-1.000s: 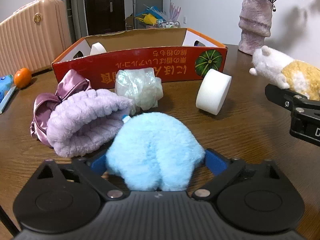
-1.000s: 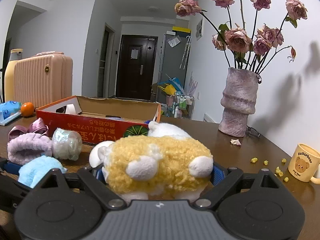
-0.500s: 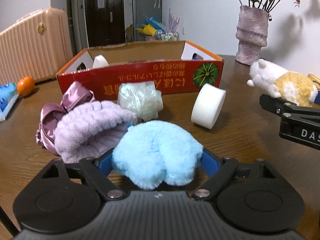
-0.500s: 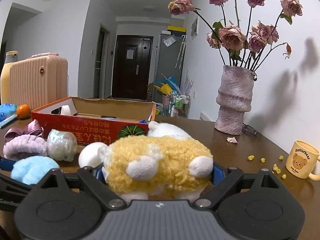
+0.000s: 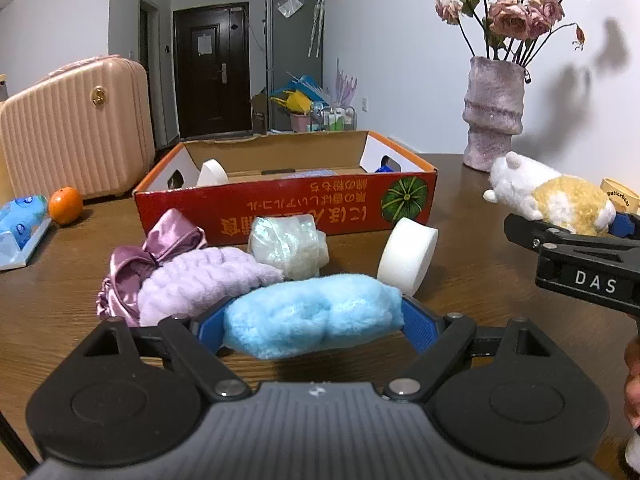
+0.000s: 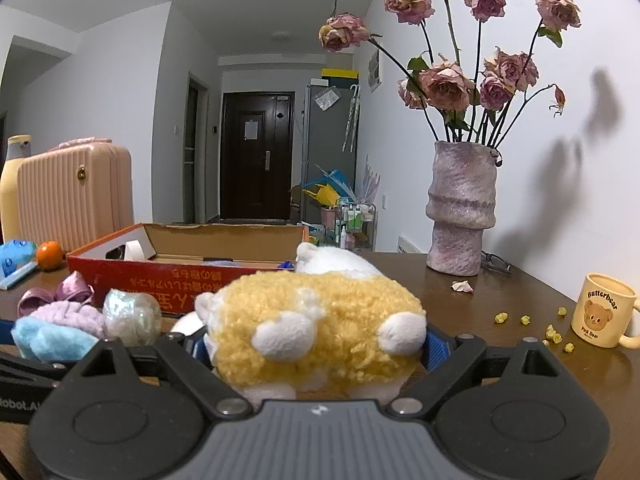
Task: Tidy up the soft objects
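Left wrist: fingers (image 5: 312, 322) clamp one blue puff (image 5: 312, 320); right fingers (image 6: 318, 344) clamp one plush (image 6: 320, 328).

White walls (image 6: 100, 92) and a dark door (image 6: 256, 156) are seen; a grey fridge (image 6: 330, 148) is placed beside it.

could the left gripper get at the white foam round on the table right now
Probably not as it is. The left gripper is shut on the blue fluffy pad, so it has no free jaws. The white foam round lies just ahead, otherwise unblocked.
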